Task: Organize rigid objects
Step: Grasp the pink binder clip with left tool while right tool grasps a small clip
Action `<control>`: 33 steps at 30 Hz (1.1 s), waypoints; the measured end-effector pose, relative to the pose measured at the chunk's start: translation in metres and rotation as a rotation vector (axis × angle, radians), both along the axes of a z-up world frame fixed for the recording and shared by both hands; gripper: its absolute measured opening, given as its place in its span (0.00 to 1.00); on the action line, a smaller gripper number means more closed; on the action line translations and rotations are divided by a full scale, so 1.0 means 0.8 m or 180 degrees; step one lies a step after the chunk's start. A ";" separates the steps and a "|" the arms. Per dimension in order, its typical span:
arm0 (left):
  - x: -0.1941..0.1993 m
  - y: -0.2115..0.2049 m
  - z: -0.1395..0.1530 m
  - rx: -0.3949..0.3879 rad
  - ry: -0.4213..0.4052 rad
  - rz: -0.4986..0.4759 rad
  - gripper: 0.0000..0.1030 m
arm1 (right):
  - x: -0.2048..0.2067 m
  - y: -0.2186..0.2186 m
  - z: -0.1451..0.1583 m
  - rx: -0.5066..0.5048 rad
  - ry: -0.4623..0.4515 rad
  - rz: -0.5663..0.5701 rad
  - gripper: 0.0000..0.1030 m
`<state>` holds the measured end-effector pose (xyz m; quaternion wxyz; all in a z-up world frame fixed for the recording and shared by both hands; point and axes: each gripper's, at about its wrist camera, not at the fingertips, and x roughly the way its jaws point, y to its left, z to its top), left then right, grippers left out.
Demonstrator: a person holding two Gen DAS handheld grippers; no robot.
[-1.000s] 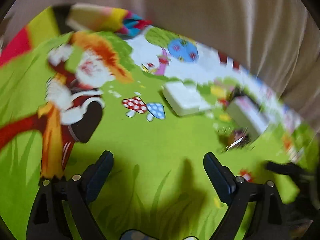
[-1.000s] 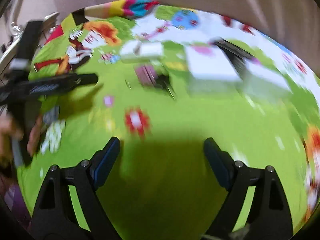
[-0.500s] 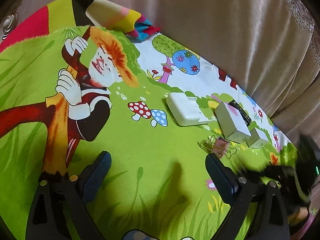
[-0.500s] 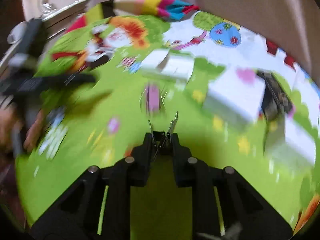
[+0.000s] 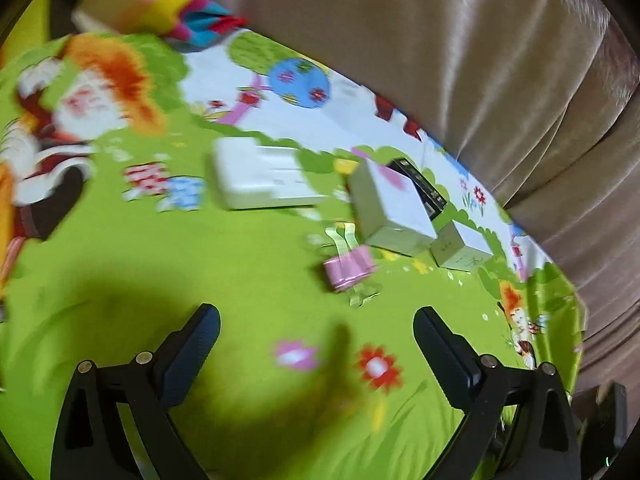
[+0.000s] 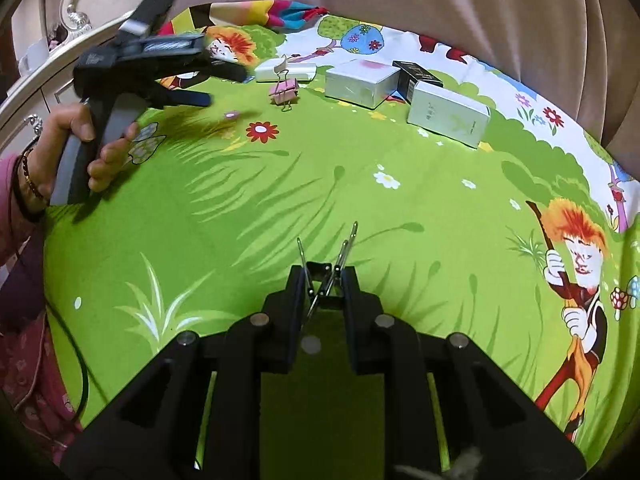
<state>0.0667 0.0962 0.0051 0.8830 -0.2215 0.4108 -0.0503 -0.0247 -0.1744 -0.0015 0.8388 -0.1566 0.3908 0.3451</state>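
Right gripper point(image 6: 322, 276) pinched tight on a black binder clip point(image 6: 325, 280), wire handles poking forward, well short of the pink binder clip point(image 6: 285, 91). Left gripper point(image 5: 316, 330) spreading, nothing between, just short of it. White boxes point(image 6: 362, 82) immediately right of pink clip.

Free room, reckoned from the pink binder clip point(image 6: 285, 92):
- Near side: open green bedsheet point(image 6: 280, 200), clear for my grippers.
- Far side: white charger point(image 6: 286, 71) just behind.
- Right: silver box point(image 6: 360, 82), black box point(image 6: 416, 74), white box point(image 6: 448, 114) crowd close together.
- Beyond: curtain point(image 6: 460, 0) closes the way.
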 end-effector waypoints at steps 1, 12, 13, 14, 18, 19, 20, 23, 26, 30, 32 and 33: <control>0.012 -0.010 -0.001 0.0047 0.0032 -0.0016 0.96 | 0.001 0.001 0.000 0.0004 0.0004 0.0001 0.22; -0.019 -0.075 -0.001 0.0863 0.0118 -0.0088 0.36 | -0.010 0.008 0.000 -0.0183 -0.0200 -0.0048 0.22; -0.040 -0.072 0.001 0.0786 0.0093 -0.0066 0.36 | -0.010 0.008 0.000 -0.0196 -0.0218 -0.0085 0.22; -0.071 -0.066 0.004 0.0641 0.0045 -0.0016 0.36 | -0.010 0.007 0.001 -0.0206 -0.0238 -0.0124 0.22; -0.167 -0.065 0.033 0.0525 -0.0282 0.0201 0.36 | -0.026 -0.027 0.029 0.0285 -0.0432 -0.0500 0.21; -0.198 -0.070 0.050 0.0660 -0.0506 0.0264 0.36 | -0.039 -0.039 0.042 0.0449 -0.0547 -0.0689 0.21; -0.227 -0.079 0.070 0.0826 -0.0772 0.0294 0.36 | -0.050 -0.045 0.050 0.0526 -0.0661 -0.0803 0.21; -0.293 -0.104 0.129 0.1240 -0.1464 0.0359 0.36 | -0.111 -0.074 0.098 0.0948 -0.1225 -0.1152 0.21; -0.331 -0.117 0.177 0.1343 -0.1911 0.0412 0.36 | -0.170 -0.095 0.155 0.1179 -0.1791 -0.1275 0.21; -0.360 -0.129 0.225 0.1348 -0.2196 0.0440 0.37 | -0.218 -0.105 0.222 0.1298 -0.2232 -0.1205 0.22; -0.373 -0.132 0.238 0.1374 -0.2264 0.0459 0.37 | -0.233 -0.104 0.239 0.1312 -0.2335 -0.1169 0.22; -0.373 -0.132 0.240 0.1371 -0.2269 0.0461 0.37 | -0.240 -0.102 0.246 0.1314 -0.2383 -0.1151 0.21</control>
